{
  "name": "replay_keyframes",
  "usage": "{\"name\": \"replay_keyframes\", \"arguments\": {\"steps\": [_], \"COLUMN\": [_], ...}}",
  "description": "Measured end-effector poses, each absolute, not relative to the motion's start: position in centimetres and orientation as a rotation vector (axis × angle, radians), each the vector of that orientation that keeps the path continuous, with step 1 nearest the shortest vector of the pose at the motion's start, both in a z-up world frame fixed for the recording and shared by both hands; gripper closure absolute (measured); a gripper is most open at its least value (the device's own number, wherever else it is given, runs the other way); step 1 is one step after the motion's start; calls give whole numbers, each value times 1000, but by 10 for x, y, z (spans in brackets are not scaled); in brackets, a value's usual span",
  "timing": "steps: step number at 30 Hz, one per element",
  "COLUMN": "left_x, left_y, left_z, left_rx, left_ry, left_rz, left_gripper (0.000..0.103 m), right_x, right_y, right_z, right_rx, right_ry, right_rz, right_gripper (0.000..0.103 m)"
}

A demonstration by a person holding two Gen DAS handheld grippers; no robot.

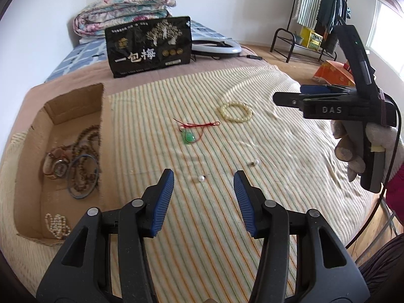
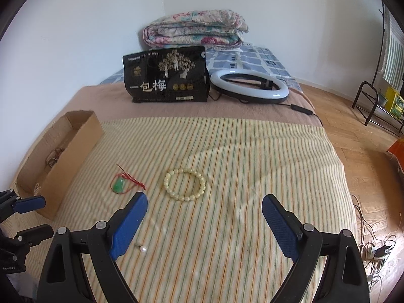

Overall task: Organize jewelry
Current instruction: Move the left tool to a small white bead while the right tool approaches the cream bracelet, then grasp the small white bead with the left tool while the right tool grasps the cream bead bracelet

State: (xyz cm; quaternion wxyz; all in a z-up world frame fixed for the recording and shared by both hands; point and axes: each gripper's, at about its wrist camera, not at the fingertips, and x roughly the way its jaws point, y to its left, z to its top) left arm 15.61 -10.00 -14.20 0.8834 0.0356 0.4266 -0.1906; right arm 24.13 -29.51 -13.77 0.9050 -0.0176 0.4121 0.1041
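Note:
A cardboard box [image 1: 75, 106] on the bed's left holds dark bead necklaces, a blue bangle [image 1: 82, 175], a watch and pale beads; it also shows in the right wrist view [image 2: 75, 141]. On the striped cloth lie a green pendant on red cord [image 1: 190, 136] [image 2: 119, 185], a cream bead bracelet [image 1: 235, 111] [image 2: 185, 184] and two pearl earrings [image 1: 201, 178] [image 1: 255, 162]; one shows in the right wrist view [image 2: 143, 249]. My left gripper [image 1: 204, 184] is open and empty, its jaws either side of the nearer earring. My right gripper [image 2: 204, 209] is open and empty, just short of the bracelet.
A black snack bag [image 1: 149, 46] [image 2: 166, 75] stands at the back, with a ring light [image 2: 250, 85] and folded quilt [image 2: 195, 29] behind. A clothes rack [image 1: 318, 17] stands on the wood floor to the right. The bed's right edge drops off near cables [image 2: 373, 252].

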Motion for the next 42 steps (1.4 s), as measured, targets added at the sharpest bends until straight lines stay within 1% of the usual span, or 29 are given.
{"name": "replay_keyframes", "arguments": {"steps": [4,6,7,8,13,15,16,17,27,29,34,42], "left_x": [162,166,168,171,180,183,185,186,194,195,197,197], "left_y": [-106,-110,-112,-114,-116,-117,-117,-117,-116,-116,-115,-113], "left_z": [-154,-161,-165,-169,-184,-189,-192,-194,-209,-211,-214,-215], "left_rx": [80,85,90,92,85,86,90,92,83,87,76,75], "left_ry": [910,919,927,937,967,975,980,985,1006,1007,1006,1002], "left_rz": [-404,-408,-409,-410,-404,-403,-401,-399,-401,-402,-405,-408], "left_gripper": [53,57,64,68,69,74,79,81,81,86,88,93], "right_x": [250,254,256,258,270,275,277,280,298,301,308,313], "right_y": [-292,-290,-289,-288,-282,-279,-278,-277,-267,-267,-261,-254], "right_z": [-155,-162,-166,-169,-184,-190,-192,-194,-215,-218,-220,-223], "right_rx": [-49,-60,-66,-70,-76,-78,-78,-79,-92,-89,-108,-136], "right_ry": [874,884,888,892,907,911,914,917,948,956,960,963], "right_rz": [234,241,246,249,272,279,283,286,304,306,310,312], "right_gripper": [10,10,10,10,9,10,10,10,10,9,7,7]}}
